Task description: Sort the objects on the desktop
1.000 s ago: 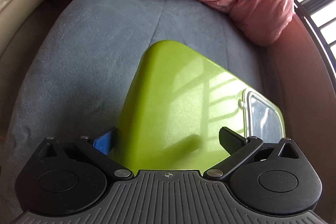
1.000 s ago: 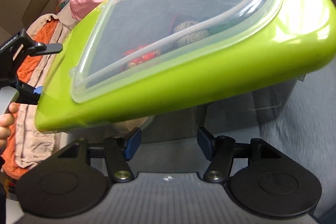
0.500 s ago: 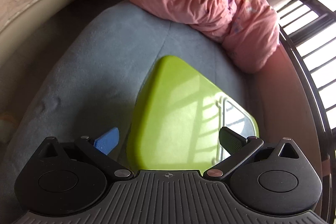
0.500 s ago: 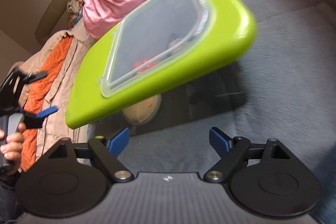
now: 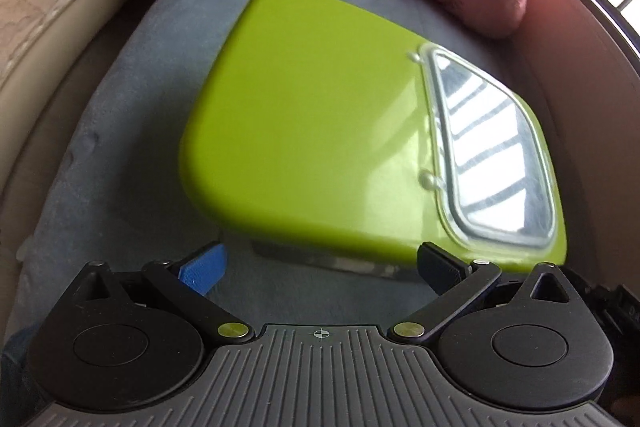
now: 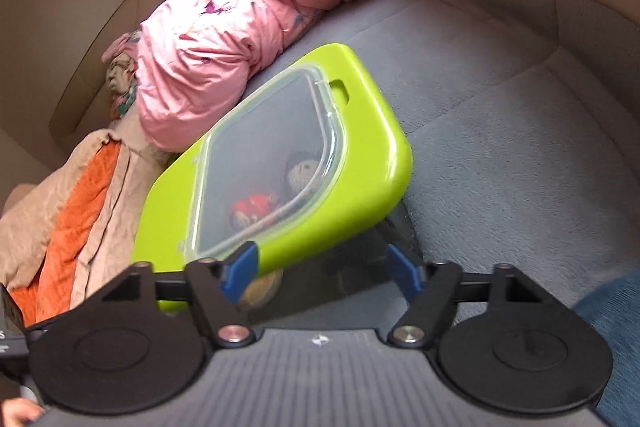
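1. I see a lime-green storage box lid (image 5: 320, 131) with a clear window panel (image 5: 492, 151), sitting on a dark translucent box on a grey cushion (image 5: 120, 131).
2. My left gripper (image 5: 320, 267) has its jaws spread wide and holds nothing; the lid's near edge lies just ahead, at twelve o'clock.
3. My right gripper (image 6: 320, 271) is also wide apart and empty, with the lid (image 6: 372, 163) at eleven o'clock.
4. Through the window (image 6: 272, 163) I make out a red toy (image 6: 252, 211) and a pale knitted item (image 6: 304, 175).
5. A pink quilt (image 6: 248, 11) is bunched at the cushion's far side, at eleven o'clock, and orange and beige cloth (image 6: 80, 195) lies at nine.
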`<state>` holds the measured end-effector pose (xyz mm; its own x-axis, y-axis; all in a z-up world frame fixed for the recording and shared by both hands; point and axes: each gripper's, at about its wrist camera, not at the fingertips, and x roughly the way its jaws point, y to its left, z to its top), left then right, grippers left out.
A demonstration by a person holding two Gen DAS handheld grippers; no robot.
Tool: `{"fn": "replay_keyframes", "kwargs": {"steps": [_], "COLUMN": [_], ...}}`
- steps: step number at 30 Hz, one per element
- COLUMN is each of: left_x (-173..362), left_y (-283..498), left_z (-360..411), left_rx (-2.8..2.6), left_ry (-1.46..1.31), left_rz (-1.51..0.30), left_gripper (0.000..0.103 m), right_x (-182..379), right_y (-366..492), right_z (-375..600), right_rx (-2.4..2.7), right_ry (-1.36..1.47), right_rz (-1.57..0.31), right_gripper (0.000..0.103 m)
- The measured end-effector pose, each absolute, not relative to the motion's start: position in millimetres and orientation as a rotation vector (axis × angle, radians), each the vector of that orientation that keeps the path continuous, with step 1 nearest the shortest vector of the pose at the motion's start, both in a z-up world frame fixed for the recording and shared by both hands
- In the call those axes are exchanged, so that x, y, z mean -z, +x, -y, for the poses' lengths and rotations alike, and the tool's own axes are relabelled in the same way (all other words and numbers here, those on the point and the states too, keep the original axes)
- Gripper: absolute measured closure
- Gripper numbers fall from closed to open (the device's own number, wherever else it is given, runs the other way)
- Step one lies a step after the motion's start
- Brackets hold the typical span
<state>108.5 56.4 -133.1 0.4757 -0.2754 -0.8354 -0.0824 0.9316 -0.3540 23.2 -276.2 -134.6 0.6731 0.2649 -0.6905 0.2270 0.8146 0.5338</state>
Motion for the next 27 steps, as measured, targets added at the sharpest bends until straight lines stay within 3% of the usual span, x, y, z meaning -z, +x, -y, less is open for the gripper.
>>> {"fn": "replay_keyframes", "kwargs": {"steps": [3, 9, 11, 13, 16, 19, 23, 27], "left_x": [131.5, 132.9, 129.6, 120.7, 90.6, 50.6, 12.7, -3.7], "left_y": [123.8, 141.0, 128.0, 105.5, 65.6, 28.1, -7.9, -21.5], "left_z": [-65.6, -72.3, -72.4, -71.9, -67.9, -55.7, -28.3, -7.5], "left_rx": [0.075, 0.058, 0.068, 0.091, 0.154, 0.179, 0.053, 0.034], "left_ry": [-0.437, -0.452, -0.431, -0.435, -0.440, -0.357, -0.155, -0.111], "left_rz": [-1.049, -1.112, -1.138, -1.168, -1.140, -1.090, -0.922, -0.905], "left_gripper": [0.000, 0.000, 0.000, 0.000, 0.000, 0.000, 0.000, 0.000], "right_x": [142.6, 148.0, 143.4, 132.8, 105.1, 66.2, 13.8, -6.7], "right_y": [35.1, 40.5, 37.2, 24.1, -3.3, -22.3, -39.7, -49.8], "right_z": [271.8, 270.8, 275.2, 282.8, 290.7, 285.1, 252.6, 230.3], "right_rx": [-0.007, -0.008, -0.012, -0.049, -0.140, -0.203, -0.134, 0.002], "right_ry": [0.634, 0.614, 0.634, 0.688, 0.752, 0.702, 0.363, 0.226], "right_rz": [-0.869, -0.879, -0.904, -0.906, -0.854, -0.820, -0.800, -0.758], "right_gripper": [0.038, 0.037, 0.029, 0.012, 0.000, 0.000, 0.000, 0.000]}}
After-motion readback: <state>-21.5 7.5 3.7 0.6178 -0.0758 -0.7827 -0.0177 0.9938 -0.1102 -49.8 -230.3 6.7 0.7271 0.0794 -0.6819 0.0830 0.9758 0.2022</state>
